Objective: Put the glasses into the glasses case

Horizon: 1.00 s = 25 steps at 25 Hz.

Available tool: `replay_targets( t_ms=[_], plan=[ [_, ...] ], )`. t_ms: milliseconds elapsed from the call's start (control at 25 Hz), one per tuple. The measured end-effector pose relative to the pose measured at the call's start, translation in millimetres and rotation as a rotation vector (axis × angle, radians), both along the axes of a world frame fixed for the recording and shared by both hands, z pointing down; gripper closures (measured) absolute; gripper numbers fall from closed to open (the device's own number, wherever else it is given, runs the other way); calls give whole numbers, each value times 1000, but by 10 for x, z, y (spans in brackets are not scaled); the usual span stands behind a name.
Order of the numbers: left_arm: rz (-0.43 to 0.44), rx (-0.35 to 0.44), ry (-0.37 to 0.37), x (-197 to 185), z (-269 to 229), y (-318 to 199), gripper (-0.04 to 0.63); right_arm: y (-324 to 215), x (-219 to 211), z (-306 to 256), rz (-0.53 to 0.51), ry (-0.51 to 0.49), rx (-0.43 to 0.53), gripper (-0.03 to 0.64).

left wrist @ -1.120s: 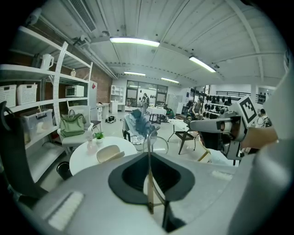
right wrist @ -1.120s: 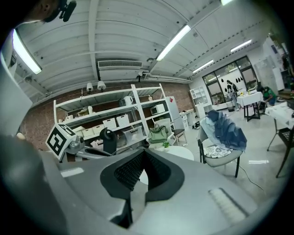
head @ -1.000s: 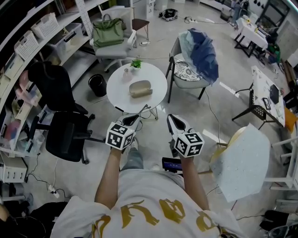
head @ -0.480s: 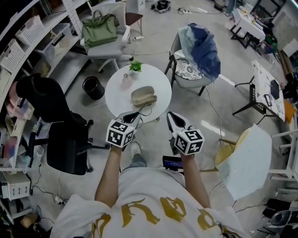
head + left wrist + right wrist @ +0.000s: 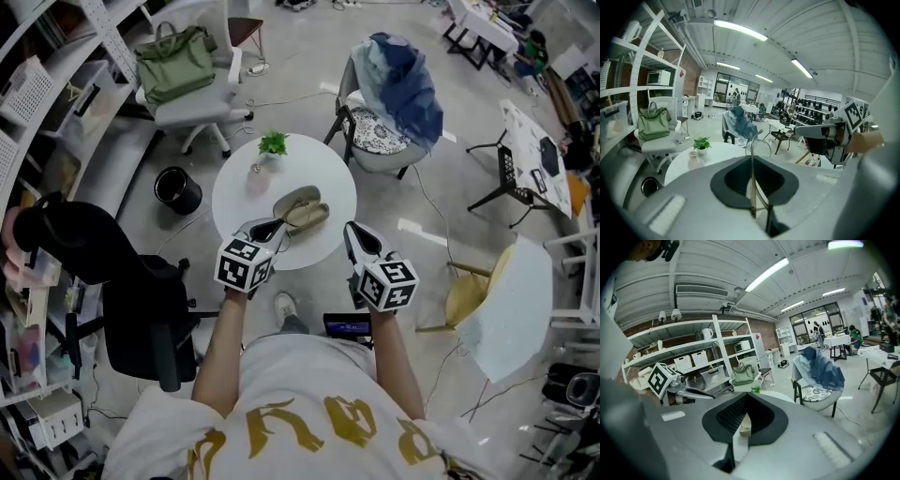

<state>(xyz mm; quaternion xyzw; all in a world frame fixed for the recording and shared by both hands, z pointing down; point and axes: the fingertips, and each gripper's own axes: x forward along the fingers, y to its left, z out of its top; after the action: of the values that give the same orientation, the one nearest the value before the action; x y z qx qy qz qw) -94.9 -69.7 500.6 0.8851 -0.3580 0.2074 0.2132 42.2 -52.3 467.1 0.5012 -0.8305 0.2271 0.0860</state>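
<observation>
The left hand-held gripper (image 5: 270, 229) is pinching the glasses (image 5: 752, 183) edge-on, thin frame upright between its jaws, over the near edge of the round white worktop (image 5: 234, 197). The glasses case (image 5: 302, 208) lies open on that worktop, just beyond the left gripper's tips. The right hand-held gripper (image 5: 354, 236) hovers beside the worktop's near right rim, jaws pressed together on nothing. A small potted plant (image 5: 273, 143) stands at the worktop's far side.
</observation>
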Motion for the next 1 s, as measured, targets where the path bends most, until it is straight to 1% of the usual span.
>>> replay_targets(
  t_ms=[160,280,560,800,1000],
  plan=[
    [13,-9,24,-22,54,-58,580,-33,98,31,57,-4,-9,589],
    [31,-10,25,10,69,-49,580,-27,114,26,72,-7,-13,589],
    [15,-2,26,-15,41,-116,580,-144,4,43,32,-5,-10,589],
    [-12,-20,1,-170,137,-205,580,-272,-98,135,8,-20,-25,589],
    [-11,-35,-27,-123,264,-314,580,-422,-34,234,3,-31,-39,589]
  ],
)
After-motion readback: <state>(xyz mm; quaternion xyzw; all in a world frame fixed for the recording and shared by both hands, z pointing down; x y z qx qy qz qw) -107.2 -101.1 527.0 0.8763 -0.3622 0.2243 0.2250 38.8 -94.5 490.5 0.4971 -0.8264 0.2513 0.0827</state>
